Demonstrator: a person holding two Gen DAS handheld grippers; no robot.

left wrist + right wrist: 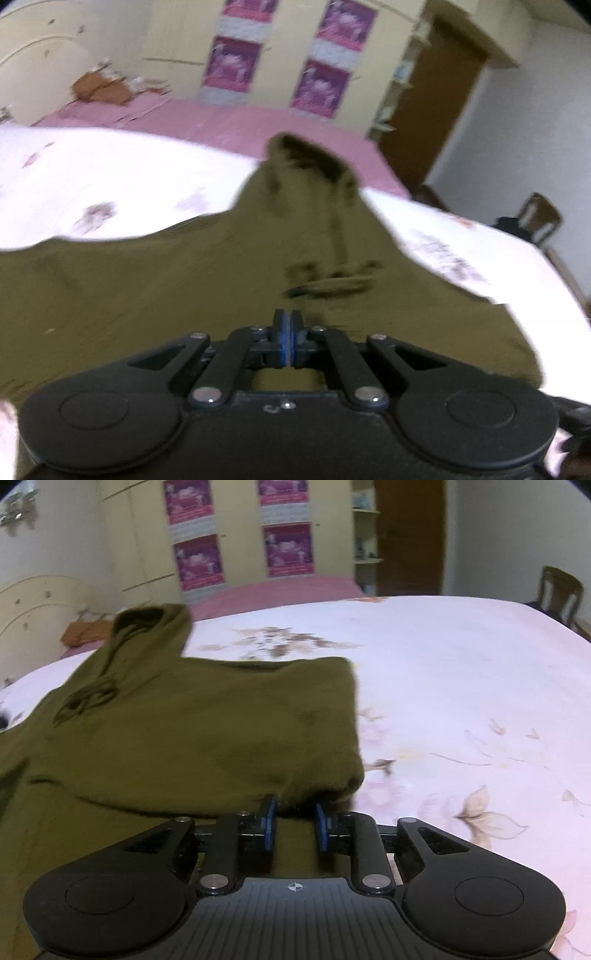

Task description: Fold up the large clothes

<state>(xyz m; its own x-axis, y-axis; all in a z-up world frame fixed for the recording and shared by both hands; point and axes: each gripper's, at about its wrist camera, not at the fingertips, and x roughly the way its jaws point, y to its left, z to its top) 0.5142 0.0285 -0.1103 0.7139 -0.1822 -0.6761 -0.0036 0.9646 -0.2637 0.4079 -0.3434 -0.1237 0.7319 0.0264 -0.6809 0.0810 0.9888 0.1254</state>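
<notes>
On the floral bed, we are pinching the olive hoodie — left gripper clenched on its cloth; right gripper closing around a folded edge, jaws apart — likely readying a fold.

**A:** What makes up the left gripper?

**B:** A matte black body with two round, disc-topped housings, one at each side. Slotted black link arms run inward from them, pinned with silver screws. The fingers are black with blue pads.

**A:** And the right gripper?

**B:** The same black build and silver pins. Its centre plate is ribbed and carries a small white crosshair mark. Blue pads line its fingers.
</notes>
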